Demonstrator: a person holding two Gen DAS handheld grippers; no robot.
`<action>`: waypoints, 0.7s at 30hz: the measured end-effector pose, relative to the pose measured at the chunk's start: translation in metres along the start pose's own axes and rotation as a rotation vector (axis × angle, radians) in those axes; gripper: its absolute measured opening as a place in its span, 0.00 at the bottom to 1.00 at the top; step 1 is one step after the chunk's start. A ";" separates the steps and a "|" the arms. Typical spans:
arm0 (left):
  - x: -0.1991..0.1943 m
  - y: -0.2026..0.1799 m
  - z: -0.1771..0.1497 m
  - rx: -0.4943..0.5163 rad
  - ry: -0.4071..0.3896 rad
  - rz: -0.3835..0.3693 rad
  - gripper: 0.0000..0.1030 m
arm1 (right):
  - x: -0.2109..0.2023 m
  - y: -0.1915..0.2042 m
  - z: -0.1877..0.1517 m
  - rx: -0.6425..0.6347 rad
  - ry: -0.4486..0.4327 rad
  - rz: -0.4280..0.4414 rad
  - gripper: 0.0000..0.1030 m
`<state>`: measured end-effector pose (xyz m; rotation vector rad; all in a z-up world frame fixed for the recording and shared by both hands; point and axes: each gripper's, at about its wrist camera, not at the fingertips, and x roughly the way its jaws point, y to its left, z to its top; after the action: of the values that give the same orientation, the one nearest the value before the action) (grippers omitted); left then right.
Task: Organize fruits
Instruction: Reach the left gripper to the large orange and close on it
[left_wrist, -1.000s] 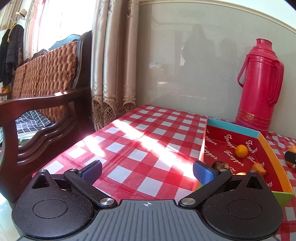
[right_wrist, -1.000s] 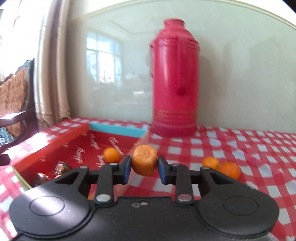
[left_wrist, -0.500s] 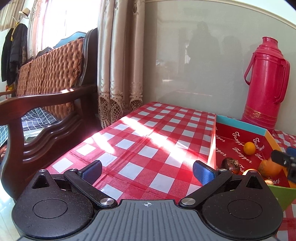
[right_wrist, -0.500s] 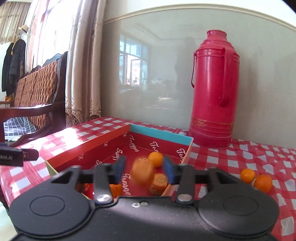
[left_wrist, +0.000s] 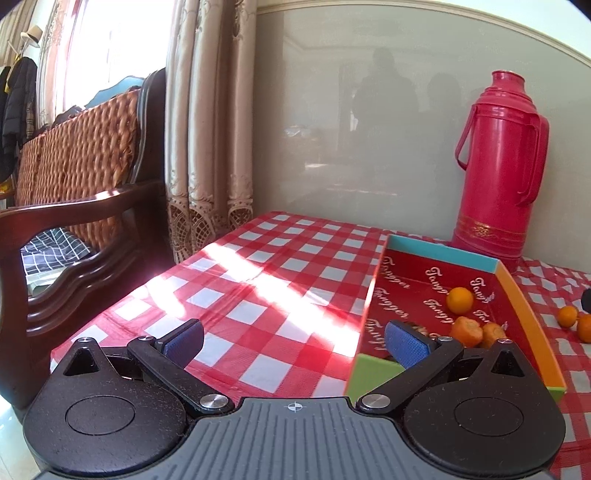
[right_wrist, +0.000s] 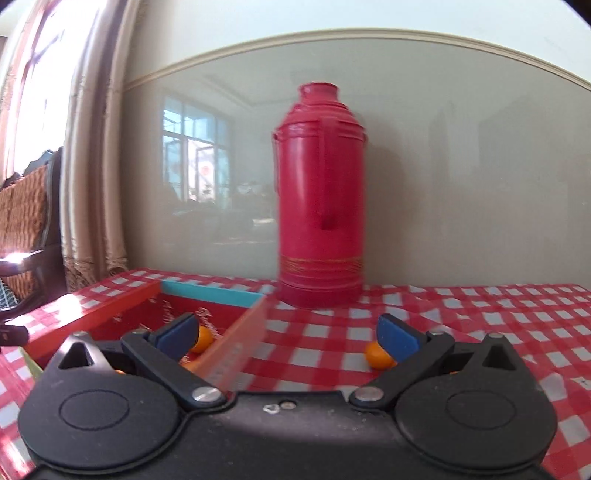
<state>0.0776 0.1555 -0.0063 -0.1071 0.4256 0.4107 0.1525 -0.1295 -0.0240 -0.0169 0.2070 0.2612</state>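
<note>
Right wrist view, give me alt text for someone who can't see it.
The open, empty right gripper faces a red thermos on a red-checked tablecloth. A red tray sits left; one small orange lies outside it.

Left hand-held gripper (left_wrist: 293, 338) spread wide, right hand-held gripper (right_wrist: 288, 334) jaws just opened, both empty

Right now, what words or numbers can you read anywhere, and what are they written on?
"Tangger": white cursive script, repeated many times over the red inside of the shallow cardboard tray, as the left wrist view shows it.
Same tray in the right wrist view: the white script is too blurred to read.
Tall red plastic thermos flask: only a gold patterned band, no words.
Nothing else carries readable text or numbers.
</note>
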 end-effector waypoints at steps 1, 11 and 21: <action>-0.001 -0.005 0.001 0.000 -0.003 -0.005 1.00 | -0.001 -0.007 -0.001 0.005 0.011 -0.013 0.94; -0.006 -0.099 0.003 0.077 -0.018 -0.164 1.00 | -0.021 -0.083 -0.007 0.041 0.061 -0.167 0.94; 0.003 -0.215 -0.004 0.211 0.015 -0.332 1.00 | -0.027 -0.169 -0.022 0.132 0.131 -0.361 0.94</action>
<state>0.1663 -0.0401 -0.0077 0.0251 0.4544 0.0372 0.1660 -0.3007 -0.0415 0.0594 0.3465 -0.1143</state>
